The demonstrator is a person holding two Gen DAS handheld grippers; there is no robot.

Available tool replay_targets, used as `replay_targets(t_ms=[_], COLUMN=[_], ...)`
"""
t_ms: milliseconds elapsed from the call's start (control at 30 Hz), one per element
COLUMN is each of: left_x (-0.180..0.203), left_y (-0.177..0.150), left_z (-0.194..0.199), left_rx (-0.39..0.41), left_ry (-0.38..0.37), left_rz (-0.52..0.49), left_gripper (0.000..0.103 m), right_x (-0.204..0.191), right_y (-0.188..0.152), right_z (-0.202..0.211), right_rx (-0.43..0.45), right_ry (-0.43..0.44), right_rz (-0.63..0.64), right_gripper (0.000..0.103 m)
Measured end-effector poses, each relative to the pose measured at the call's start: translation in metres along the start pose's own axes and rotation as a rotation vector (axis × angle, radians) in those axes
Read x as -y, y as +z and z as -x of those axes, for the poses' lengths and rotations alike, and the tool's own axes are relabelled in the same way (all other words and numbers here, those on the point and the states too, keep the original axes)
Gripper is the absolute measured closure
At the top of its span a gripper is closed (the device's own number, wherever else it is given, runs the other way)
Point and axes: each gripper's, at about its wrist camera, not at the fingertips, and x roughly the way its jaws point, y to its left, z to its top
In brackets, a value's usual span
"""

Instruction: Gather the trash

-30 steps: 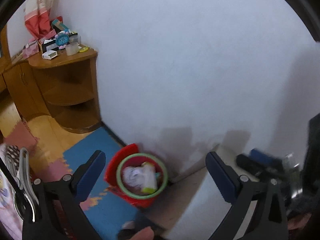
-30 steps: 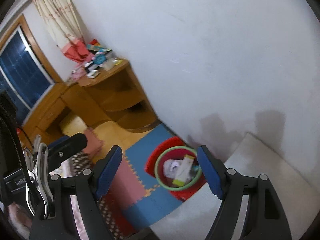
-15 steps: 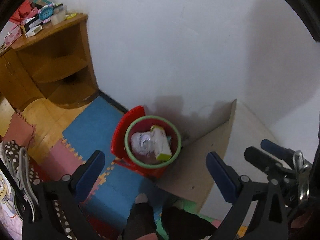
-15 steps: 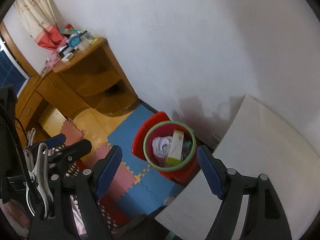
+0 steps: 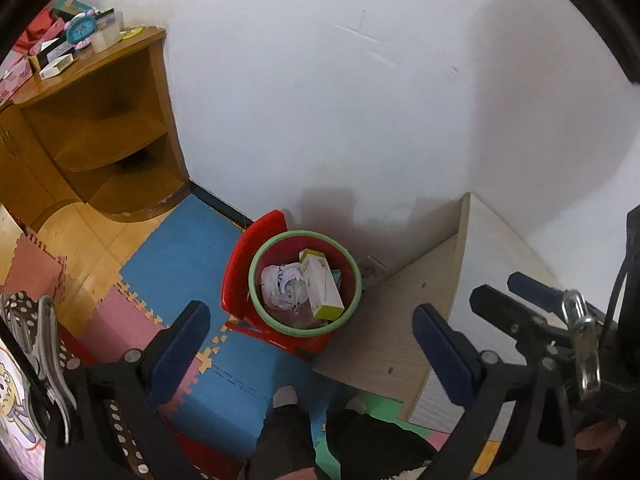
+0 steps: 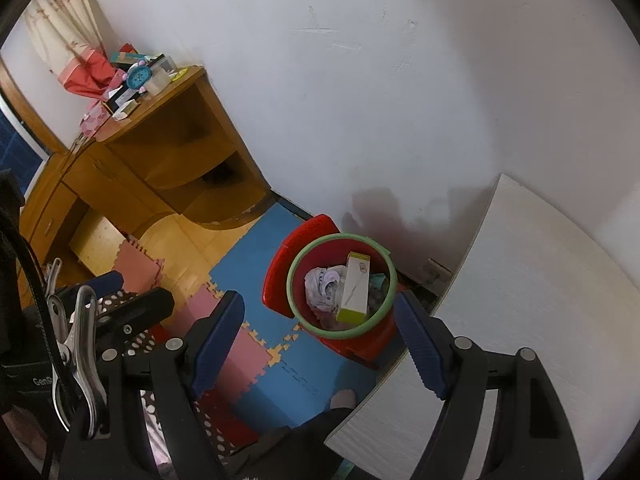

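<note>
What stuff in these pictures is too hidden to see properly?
- Bottom of the red bin: both views, covered by the white box and crumpled paper.
- Lower shelf's back: both views, in shadow.
- Labels on the desk clutter: too small.
- Floor near the person's foot: hidden by the grippers' jaws.

The right gripper (image 6: 320, 332) has its blue-padded jaws wide apart, with nothing between them. Beyond it, on the blue foam mat (image 6: 256, 248), stands a red bin (image 6: 280, 272) with a green rim (image 6: 296, 280). Inside lie a white-and-green box (image 6: 354, 288) and crumpled white paper (image 6: 322, 282). A pale table (image 6: 540, 300) is at the right, and a wooden corner shelf (image 6: 192, 152) stands far left. The left gripper (image 6: 120, 296) shows at the left edge.
</note>
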Motion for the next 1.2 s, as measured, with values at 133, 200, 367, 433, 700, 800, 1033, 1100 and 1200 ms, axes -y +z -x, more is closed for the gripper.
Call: replay_targets(t_ms=[133,200,367,433,700,800,1033,1100,1200], left_x=[0.004,0.006,0.008,0.008,0.008,0.010,0.012,0.013,0.013], left_y=[0.001,0.002,0.003,0.003,0.002,0.002,0.001,-0.001,-0.002], left_z=[-0.005,-0.006,-0.007,-0.007,-0.007,-0.008,-0.008,-0.008,-0.008], left_rx=[-0.011,-0.011,-0.008,-0.007,-0.011,-0.014,-0.015,-0.015,-0.014], left_ry=[-0.004,-0.008,-0.012,-0.013,-0.006,-0.002,0.004,0.009,0.009], left_rz=[-0.016,-0.020,-0.017,-0.023,-0.026,-0.031,-0.036,-0.038,-0.039], left_gripper=[0.000,0.000,0.000,0.000,0.000,0.000,0.000,0.000,0.000], right_x=[0.003,0.004,0.005,0.005,0.005,0.004,0.004,0.002,0.001], right_y=[-0.001,-0.002,-0.002,-0.002,-0.003,-0.005,-0.006,-0.009,-0.012], right_z=[0.000,0.000,0.001,0.001,0.001,0.003,0.004,0.006,0.007], right_rx=[-0.007,-0.010,-0.008,-0.006,-0.004,-0.008,-0.005,-0.002,-0.001], right_ry=[-0.011,-0.015,-0.018,-0.018,-0.018,-0.016,-0.014,-0.013,-0.012], right_rz=[-0.012,-0.018,-0.026,-0.026,-0.027,-0.033,-0.036,-0.039,-0.041], right_gripper=[0.024,0.024,0.024,0.024,0.024,0.024,0.024,0.024,0.024])
